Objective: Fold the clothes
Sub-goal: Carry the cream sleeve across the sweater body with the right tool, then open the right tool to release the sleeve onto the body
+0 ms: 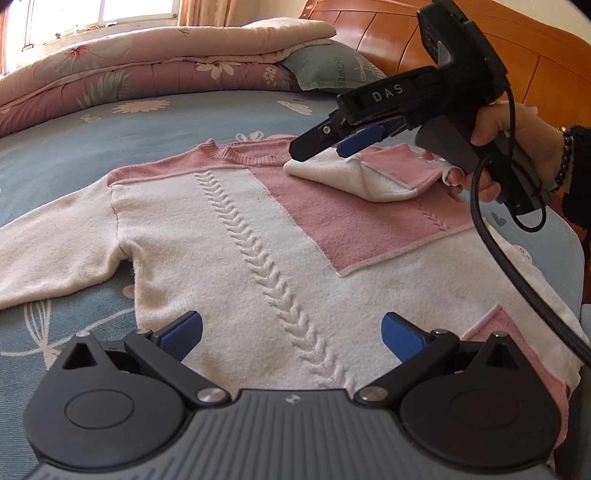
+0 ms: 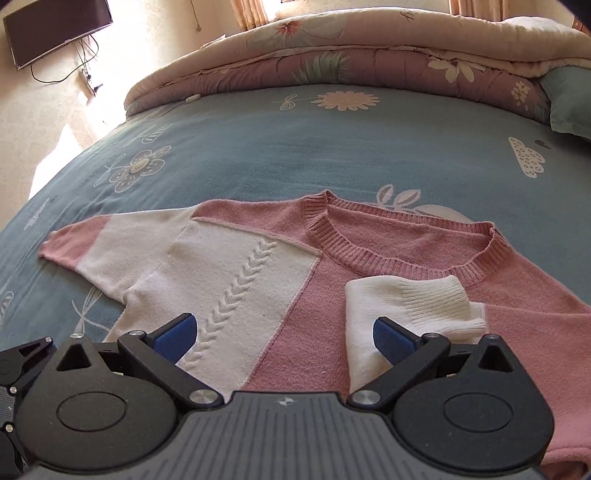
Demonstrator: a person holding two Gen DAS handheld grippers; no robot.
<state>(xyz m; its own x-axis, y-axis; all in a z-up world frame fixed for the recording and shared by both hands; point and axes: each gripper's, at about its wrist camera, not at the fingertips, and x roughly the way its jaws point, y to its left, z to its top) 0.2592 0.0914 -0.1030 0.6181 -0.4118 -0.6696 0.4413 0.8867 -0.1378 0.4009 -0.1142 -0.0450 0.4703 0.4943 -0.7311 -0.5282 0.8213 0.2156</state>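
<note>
A pink and white knitted sweater (image 1: 236, 236) (image 2: 236, 280) lies flat, front up, on the blue flowered bed sheet (image 1: 177, 122) (image 2: 295, 147). One sleeve is folded across the chest, and its white cuff (image 1: 340, 177) (image 2: 406, 299) rests on the pink panel. The other sleeve (image 1: 51, 254) (image 2: 103, 240) stretches out sideways. My right gripper (image 1: 332, 146) (image 2: 284, 332), held by a hand, hovers open just over that cuff with nothing clamped. My left gripper (image 1: 291, 332) is open above the sweater's lower body, holding nothing.
A folded flowered quilt (image 1: 147, 70) (image 2: 369, 51) and a pillow (image 1: 332, 66) lie at the far side of the bed. A wooden headboard (image 1: 461, 44) stands at the right. The right gripper's black cable (image 1: 517, 280) hangs over the sweater. A screen (image 2: 55, 33) hangs on the wall.
</note>
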